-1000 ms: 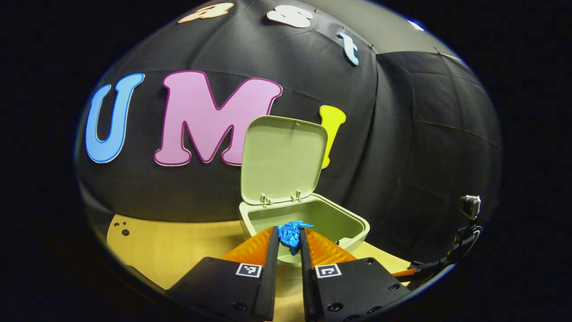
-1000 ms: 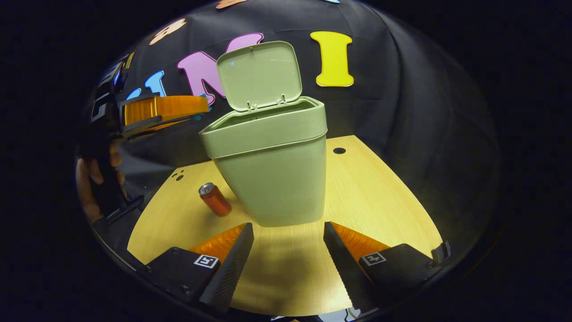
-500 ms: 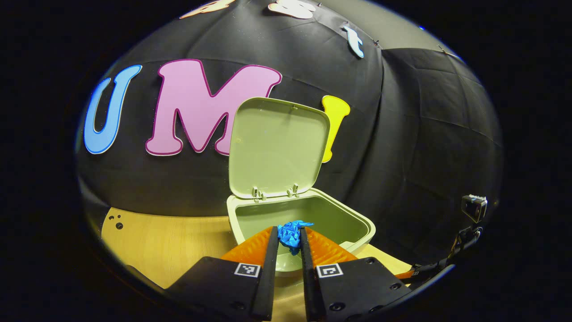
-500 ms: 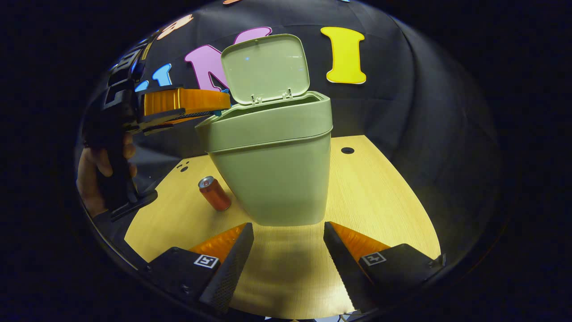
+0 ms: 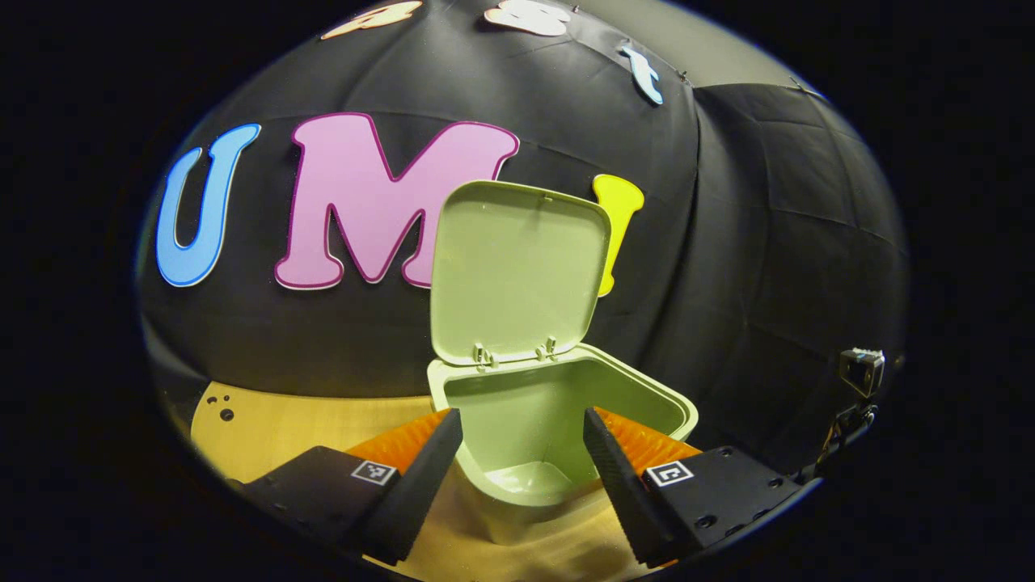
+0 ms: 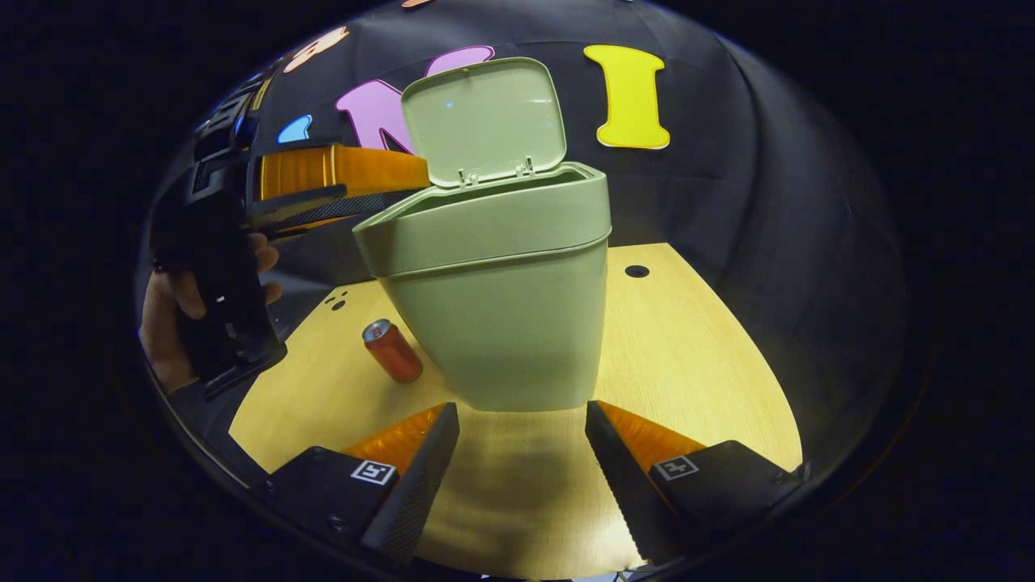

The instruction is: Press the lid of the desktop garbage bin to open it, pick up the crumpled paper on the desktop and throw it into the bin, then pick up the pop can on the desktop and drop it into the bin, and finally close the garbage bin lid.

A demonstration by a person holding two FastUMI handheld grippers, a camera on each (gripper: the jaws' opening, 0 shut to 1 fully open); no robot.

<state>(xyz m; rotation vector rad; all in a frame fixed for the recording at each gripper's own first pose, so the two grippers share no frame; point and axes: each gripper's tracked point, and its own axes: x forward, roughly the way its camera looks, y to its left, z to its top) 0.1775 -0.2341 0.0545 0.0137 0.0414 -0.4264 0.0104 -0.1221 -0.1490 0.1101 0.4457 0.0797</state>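
Left gripper view: left gripper (image 5: 522,436) hangs over the bin (image 5: 566,420) mouth, jaws spread wide with nothing between them; lid (image 5: 517,271) stands upright behind.
Right gripper view: right gripper (image 6: 521,432) sits low in front of the bin (image 6: 501,323), jaws wide apart and empty, above the bench (image 6: 695,364).
Paper: not between either pair of jaws; I judge it is inside the bin, though the part of the interior on view looks bare and I cannot place it.
Can: (image 6: 392,350) red, upright on the bench just beside the bin's lower left, apart from both grippers.
Hand: a person's hand (image 6: 166,323) holds the left gripper (image 6: 340,174) level at the bin's rim.
Step in hand: paper drop looks finished; the can comes next.
Doing it well: lift the left gripper clear of the rim, come down on the can with jaws straddling its middle, close squarely so it does not tip or roll, and avoid nudging the bin.
Writing: square coded markers on the gripper bodies; nothing readable on the can.
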